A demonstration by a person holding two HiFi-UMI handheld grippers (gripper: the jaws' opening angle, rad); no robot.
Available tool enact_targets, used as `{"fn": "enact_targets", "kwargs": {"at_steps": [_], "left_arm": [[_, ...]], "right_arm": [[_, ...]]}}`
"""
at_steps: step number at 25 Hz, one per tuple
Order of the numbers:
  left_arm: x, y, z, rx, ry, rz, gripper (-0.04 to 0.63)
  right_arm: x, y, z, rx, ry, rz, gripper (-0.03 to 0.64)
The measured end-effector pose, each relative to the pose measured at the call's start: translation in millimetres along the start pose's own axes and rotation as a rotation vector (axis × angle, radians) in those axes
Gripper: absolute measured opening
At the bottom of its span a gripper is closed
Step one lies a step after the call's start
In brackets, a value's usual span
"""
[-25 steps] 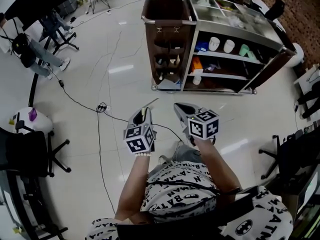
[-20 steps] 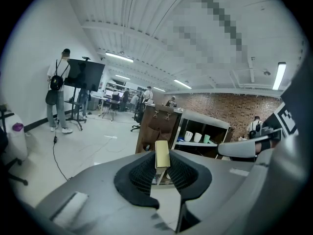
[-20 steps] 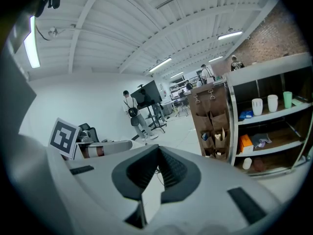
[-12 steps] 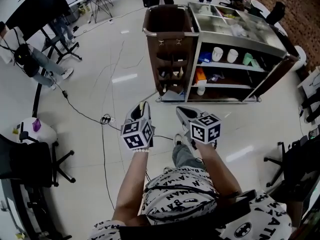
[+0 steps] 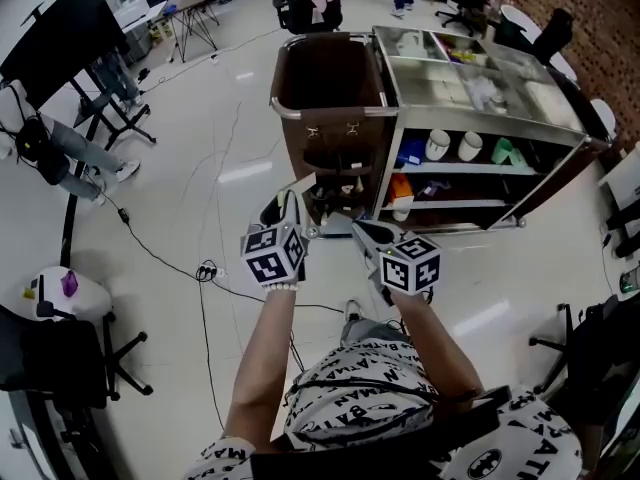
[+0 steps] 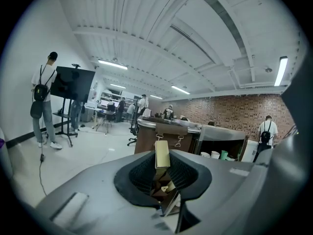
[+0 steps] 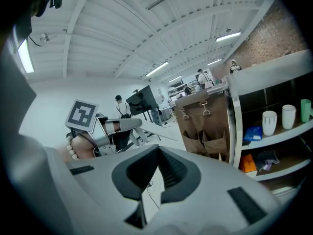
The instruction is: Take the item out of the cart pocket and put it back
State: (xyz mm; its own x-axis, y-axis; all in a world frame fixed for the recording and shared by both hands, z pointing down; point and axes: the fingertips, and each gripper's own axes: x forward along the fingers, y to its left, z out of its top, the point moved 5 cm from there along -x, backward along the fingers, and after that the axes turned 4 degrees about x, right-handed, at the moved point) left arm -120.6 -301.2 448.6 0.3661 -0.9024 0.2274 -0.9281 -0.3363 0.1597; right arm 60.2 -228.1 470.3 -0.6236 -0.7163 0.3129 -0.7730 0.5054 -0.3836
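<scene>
**Packet pinched, pockets ahead**

My left claw (image 5: 290,206) is nearly closed, pinching a thin gold packet (image 6: 162,153) just short of the cart (image 5: 470,73). My right claw (image 7: 156,155) is closed and empty. The packet stands out past my pads, so I think it could twist or slip against a pocket (image 5: 338,160) lip. A cable (image 5: 203,267) lies on the floor left of the cart, and cups (image 5: 437,146) sit on its shelf. Nothing blocks the pockets.

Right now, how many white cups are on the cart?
2: one white cup and a second beside it on the upper shelf, left of a green cup. Others may be hidden.
</scene>
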Motion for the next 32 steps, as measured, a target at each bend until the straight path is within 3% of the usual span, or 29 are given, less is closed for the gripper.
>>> {"fn": "enact_targets", "kwargs": {"at_steps": [9, 20, 28, 32], "left_arm": [[102, -3, 11, 0.032, 0.039, 0.011, 0.066], [176, 0, -54, 0.098, 0.237, 0.046, 0.066], [211, 3, -92, 0.151, 0.333, 0.048, 0.067], [223, 4, -101, 0.169, 0.339, 0.042, 0.069]], "right_arm": [[31, -77, 40, 0.015, 0.001, -0.016, 0.000], [57, -134, 51, 0.045, 0.025, -0.005, 0.000], [61, -157, 47, 0.066, 0.022, -0.024, 0.000], [59, -164, 39, 0.075, 0.017, -0.040, 0.000]]}}
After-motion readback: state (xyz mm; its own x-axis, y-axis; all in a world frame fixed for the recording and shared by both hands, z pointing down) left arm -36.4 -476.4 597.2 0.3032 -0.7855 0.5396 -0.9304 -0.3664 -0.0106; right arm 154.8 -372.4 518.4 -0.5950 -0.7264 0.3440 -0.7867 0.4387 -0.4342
